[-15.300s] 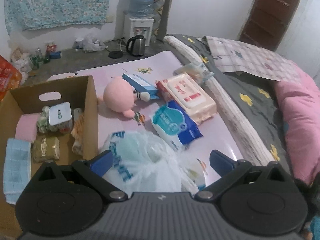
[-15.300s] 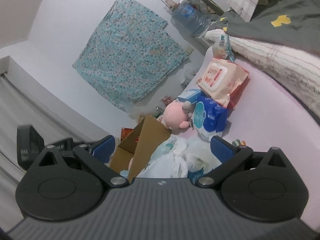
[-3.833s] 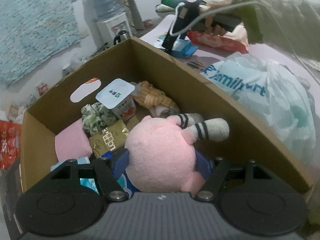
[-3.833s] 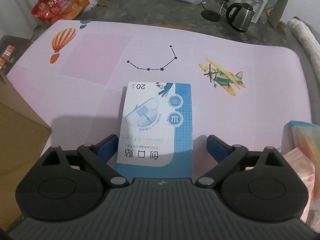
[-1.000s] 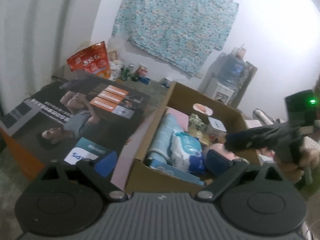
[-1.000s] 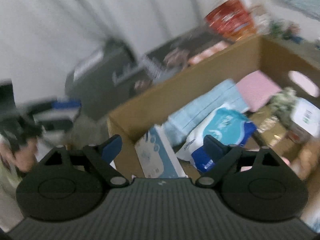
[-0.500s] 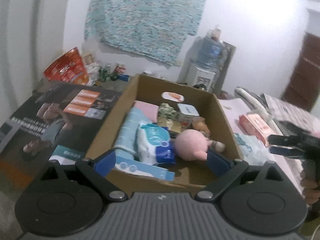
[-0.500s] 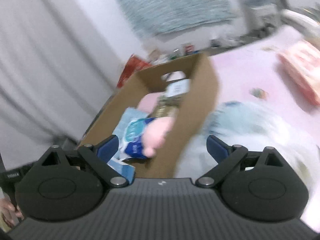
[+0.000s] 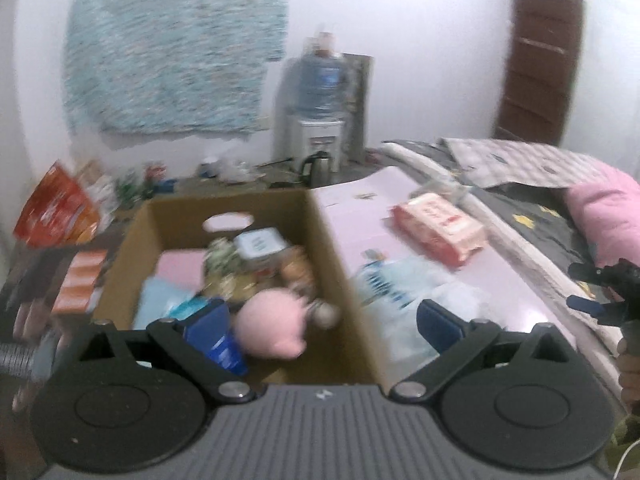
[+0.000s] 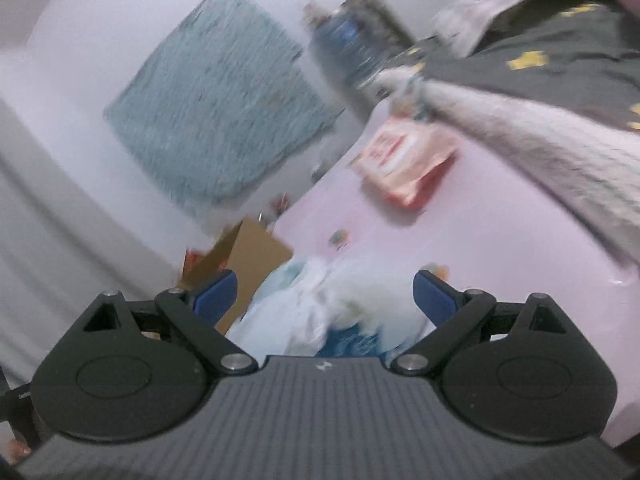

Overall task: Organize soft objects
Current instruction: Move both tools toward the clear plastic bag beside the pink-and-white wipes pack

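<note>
A cardboard box (image 9: pixel 324 240) on the pink mat (image 9: pixel 500 280) holds a pink plush toy (image 9: pixel 272 330), a pink cloth, a blue towel, a wipes pack and small packets. My left gripper (image 9: pixel 320 320) hovers open above the box's near edge, nothing between its fingers. A white plastic bag (image 9: pixel 404 292) lies right of the box, and a red-and-white wipes pack (image 9: pixel 438 228) rests further back. In the tilted, blurred right wrist view my right gripper (image 10: pixel 324 296) stands open over the plastic bag (image 10: pixel 316 304), with the box (image 10: pixel 244 256) left and the wipes pack (image 10: pixel 404 160) beyond. That right gripper (image 9: pixel 600 292) also shows at the left view's right edge.
A grey bedspread (image 9: pixel 532 216) and pink pillow (image 9: pixel 604 220) bound the mat on the right. A water dispenser (image 9: pixel 320 120) and kettle (image 9: pixel 316 166) stand by the back wall, with a patterned cloth (image 9: pixel 172 48) hung there. An orange bag (image 9: pixel 60 208) and printed carton sit left of the box.
Both views have swung right. The left gripper has come in over the box's near edge. The right gripper has left the box and now hangs tilted over the plastic bag.
</note>
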A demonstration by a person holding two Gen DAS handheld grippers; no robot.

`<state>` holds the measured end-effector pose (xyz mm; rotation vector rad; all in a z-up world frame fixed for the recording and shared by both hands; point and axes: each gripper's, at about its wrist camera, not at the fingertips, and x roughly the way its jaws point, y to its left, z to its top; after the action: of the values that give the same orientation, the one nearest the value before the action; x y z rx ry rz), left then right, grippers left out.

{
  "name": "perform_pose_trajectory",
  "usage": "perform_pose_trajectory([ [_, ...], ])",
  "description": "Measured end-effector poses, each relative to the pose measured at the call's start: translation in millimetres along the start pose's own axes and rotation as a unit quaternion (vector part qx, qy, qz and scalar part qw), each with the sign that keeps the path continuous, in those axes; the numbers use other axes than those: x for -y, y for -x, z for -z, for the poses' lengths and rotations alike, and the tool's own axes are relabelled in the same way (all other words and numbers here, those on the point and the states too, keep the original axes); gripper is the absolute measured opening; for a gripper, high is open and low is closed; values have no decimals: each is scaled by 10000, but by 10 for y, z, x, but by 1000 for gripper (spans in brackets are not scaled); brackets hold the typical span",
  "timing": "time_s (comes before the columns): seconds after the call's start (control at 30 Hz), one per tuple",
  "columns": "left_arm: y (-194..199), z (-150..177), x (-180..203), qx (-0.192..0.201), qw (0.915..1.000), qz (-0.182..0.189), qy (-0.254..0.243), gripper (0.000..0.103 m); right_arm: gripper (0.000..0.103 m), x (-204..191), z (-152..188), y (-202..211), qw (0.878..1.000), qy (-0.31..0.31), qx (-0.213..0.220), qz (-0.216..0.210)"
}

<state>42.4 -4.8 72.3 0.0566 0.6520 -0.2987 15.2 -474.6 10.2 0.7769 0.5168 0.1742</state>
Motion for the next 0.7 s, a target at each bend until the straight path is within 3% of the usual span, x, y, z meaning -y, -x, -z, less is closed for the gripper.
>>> perform_pose_trajectory([
  [0.23,-648,-812,684,-285,9981,542,55,101,95,314,-336,-37,9990,-280,353,-34],
  [0.37,-1206,-1273,1144,-650,9964,541,-1,101,95,388,-553,-267,9986,-256,463,9],
  [0.5,-1912,-1694,1479,-1313,9888,681,186,101,95,501,-794,-729,9982,-155,555,152],
  [0.7,-2882,-2095,1727,-1377,9878,451,571,101,94,654,-1240,-1583,9979,-47,629,166],
])
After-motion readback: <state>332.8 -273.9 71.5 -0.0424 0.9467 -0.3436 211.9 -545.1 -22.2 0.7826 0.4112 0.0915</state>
